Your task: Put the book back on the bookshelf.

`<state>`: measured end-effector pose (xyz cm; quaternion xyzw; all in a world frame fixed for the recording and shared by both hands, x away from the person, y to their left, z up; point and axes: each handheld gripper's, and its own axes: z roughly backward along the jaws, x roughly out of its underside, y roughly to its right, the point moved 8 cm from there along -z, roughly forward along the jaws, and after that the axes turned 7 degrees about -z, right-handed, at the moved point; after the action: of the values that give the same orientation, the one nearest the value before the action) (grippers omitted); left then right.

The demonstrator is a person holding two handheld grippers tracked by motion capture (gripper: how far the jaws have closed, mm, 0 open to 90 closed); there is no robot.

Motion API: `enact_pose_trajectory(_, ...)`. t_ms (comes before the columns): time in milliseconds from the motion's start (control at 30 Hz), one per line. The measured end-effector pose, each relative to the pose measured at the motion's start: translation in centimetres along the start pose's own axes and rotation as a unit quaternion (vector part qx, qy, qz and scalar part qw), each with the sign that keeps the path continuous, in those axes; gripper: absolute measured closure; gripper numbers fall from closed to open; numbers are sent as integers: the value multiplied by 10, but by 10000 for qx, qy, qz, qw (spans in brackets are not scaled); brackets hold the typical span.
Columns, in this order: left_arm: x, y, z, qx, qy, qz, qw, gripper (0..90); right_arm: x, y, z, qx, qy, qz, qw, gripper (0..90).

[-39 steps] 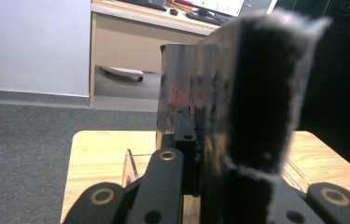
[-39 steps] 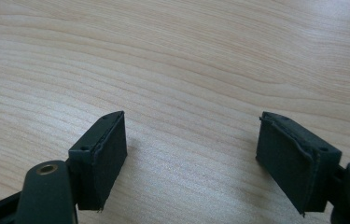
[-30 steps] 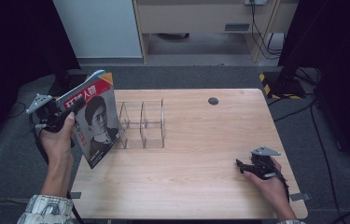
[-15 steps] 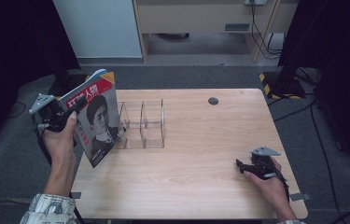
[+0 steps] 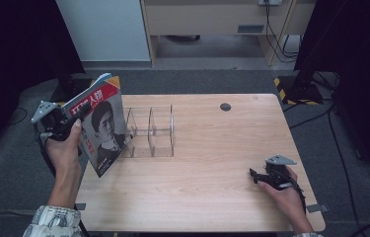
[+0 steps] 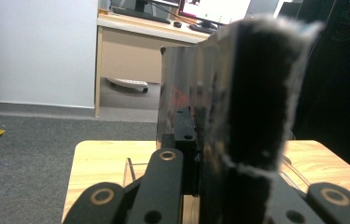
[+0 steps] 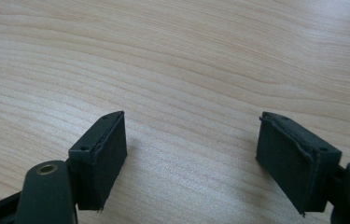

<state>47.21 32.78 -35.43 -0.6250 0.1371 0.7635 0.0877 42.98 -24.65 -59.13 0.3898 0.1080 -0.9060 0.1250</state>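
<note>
- My left gripper [image 5: 56, 123] is clenched on the magazine [image 5: 101, 123], holding it upright off the table's [image 5: 212, 187] nine o'clock edge, probably to slot it on edge into the clear rack [image 5: 150, 131] just beside it at three o'clock.
- My right gripper [image 7: 191, 154] rests released near the five o'clock corner, out of the way.
- Against the earlier pictures, both hands are unmoved; the magazine stands alike.

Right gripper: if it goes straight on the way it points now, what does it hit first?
Probably the table. The right gripper tilts down at bare wood, fingers apart with nothing between. In the high view it points left across the table toward the clear rack, far off.
</note>
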Motion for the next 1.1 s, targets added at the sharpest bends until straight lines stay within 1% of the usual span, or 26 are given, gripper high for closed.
enact_pose_trajectory(267,3,0,0,-45,66,10,10000,860,0,0,0,0,-2,-11,10000,246)
enact_pose_trajectory(433,2,2,0,-90,121,-66,9999,861,0,0,0,-3,-2,-12,10000,246)
enact_pose_trajectory(600,1,4,0,-108,207,-78,9997,860,0,0,0,-3,-4,-11,10000,246)
enact_pose_trajectory(967,0,7,0,-181,223,-190,9994,860,0,0,0,-4,-3,-3,10000,246)
enact_pose_trajectory(1100,-1,9,1,-218,273,-238,9991,859,0,0,0,-5,-4,-5,10000,245)
